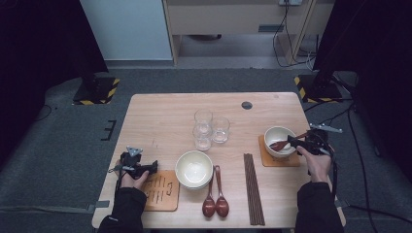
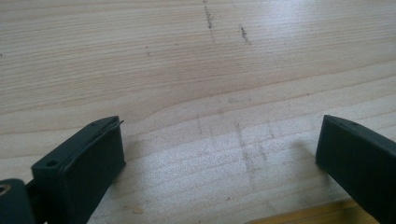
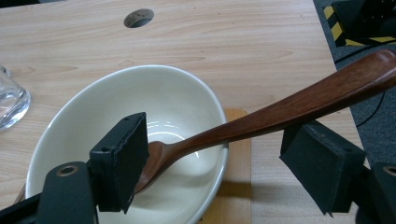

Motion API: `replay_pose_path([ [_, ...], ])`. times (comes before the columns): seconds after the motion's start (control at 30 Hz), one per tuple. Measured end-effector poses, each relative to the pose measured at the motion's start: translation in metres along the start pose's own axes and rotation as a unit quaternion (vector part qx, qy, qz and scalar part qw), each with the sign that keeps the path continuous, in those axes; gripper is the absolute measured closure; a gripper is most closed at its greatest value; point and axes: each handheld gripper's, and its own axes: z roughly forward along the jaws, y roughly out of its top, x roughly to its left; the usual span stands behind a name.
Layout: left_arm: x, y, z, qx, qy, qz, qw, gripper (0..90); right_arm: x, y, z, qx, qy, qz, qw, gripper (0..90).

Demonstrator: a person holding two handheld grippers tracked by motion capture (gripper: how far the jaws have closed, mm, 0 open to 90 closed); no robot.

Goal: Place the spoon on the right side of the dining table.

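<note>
A cream bowl point(image 1: 278, 134) point(image 3: 116, 93) stands on a wooden coaster point(image 1: 266, 158) point(image 3: 238, 186) at the table's right side. A dark wooden spoon point(image 1: 283, 144) point(image 3: 280, 107) lies in it, head on the bowl's floor and handle leaning over the rim. My right gripper point(image 1: 292, 141) point(image 3: 219, 163) is at the bowl's near right edge; its jaws stand wide on either side of the spoon, and the pads do not press it. My left gripper point(image 1: 153, 166) point(image 2: 219, 154) rests open over bare tabletop point(image 2: 187, 56), at the upper edge of a second coaster point(image 1: 163, 191) point(image 2: 303, 217).
Stacked cream bowls point(image 1: 194, 169) sit at front centre, with two dark spoons point(image 1: 216, 199) and several chopsticks point(image 1: 253, 189) to their right. Three glasses point(image 1: 210, 127) cluster mid-table; one glass point(image 3: 9, 100) is left of the bowl. A cable hole point(image 1: 247, 105) point(image 3: 138, 17) lies farther back.
</note>
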Motion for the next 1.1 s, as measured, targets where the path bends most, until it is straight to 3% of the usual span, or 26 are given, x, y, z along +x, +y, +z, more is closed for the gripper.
replay_pose_path([
  [0.3, 0.000, 0.000, 0.000, 0.000, 0.000, 0.000, 1.0000, 0.0, -0.001, -0.005, -0.002, 0.001, 0.001, 0.001, 1.0000, 21.6],
  [1.1, 0.000, 0.000, 0.000, 0.000, 0.000, 0.000, 1.0000, 0.0, 0.012, -0.010, -0.033, -0.012, 0.013, -0.008, 0.9998, 21.5],
])
